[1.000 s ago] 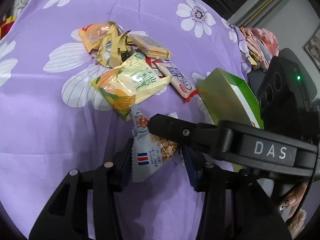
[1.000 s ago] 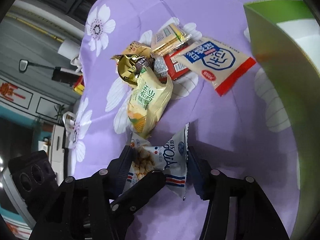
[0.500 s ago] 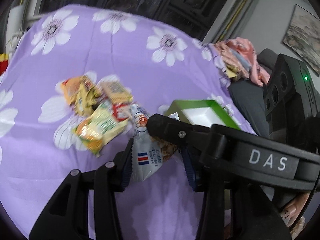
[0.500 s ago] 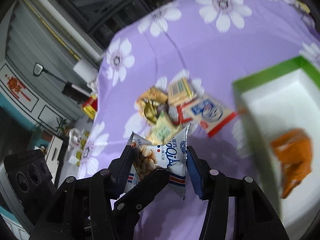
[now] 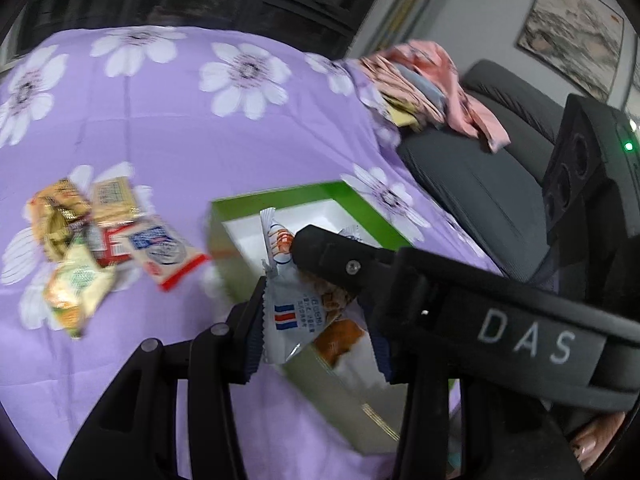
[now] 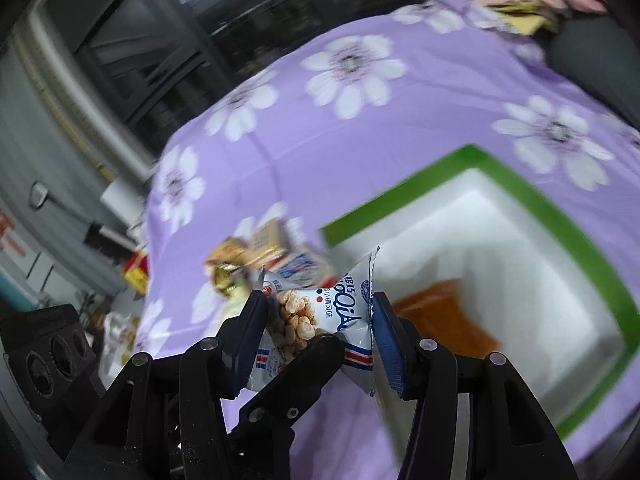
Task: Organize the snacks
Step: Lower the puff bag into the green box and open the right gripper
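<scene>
Both claws share one white snack packet above the green box.

The left claw [image 5: 316, 312] and right claw [image 6: 316, 328] each pinch the white snack packet [image 6: 320, 316] between closed fingers, holding it over the near edge of the green box [image 6: 532, 200], where an orange packet [image 6: 444, 320] lies. The remaining snack pile [image 5: 92, 240] sits left on the purple flowered cloth [image 5: 180, 128].
</scene>
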The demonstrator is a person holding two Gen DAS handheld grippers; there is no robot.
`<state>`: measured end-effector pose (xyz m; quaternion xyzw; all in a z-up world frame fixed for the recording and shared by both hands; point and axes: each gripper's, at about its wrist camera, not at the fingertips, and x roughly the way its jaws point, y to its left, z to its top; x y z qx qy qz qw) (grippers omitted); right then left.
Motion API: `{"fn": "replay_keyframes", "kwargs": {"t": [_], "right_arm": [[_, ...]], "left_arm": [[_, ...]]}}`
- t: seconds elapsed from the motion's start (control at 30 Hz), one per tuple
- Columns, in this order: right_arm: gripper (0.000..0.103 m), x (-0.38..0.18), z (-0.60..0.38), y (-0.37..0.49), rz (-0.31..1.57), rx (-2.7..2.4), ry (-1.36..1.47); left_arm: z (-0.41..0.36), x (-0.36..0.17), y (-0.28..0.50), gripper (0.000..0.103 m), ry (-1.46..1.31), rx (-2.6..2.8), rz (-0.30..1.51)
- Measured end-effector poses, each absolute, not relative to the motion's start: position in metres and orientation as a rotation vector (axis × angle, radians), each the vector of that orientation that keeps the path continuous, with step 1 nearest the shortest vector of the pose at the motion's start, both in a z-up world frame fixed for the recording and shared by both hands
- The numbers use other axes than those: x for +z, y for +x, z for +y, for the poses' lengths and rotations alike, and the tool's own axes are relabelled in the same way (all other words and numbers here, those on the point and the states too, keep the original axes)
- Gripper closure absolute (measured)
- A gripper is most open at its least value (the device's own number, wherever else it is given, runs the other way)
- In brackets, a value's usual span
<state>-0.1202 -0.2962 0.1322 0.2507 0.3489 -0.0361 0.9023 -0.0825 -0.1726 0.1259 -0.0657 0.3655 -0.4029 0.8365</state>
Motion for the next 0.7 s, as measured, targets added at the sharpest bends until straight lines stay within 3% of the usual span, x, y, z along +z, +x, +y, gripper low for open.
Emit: {"fn": "replay_keyframes", "kwargs": {"t": [0.7], "right_arm": [[0.048,0.098,-0.385,-0.16,0.743,-0.197,0.644]], "left_arm": [[-0.265,0.1,-0.112,0.058,-0.055,-0.885,0.88]]}}
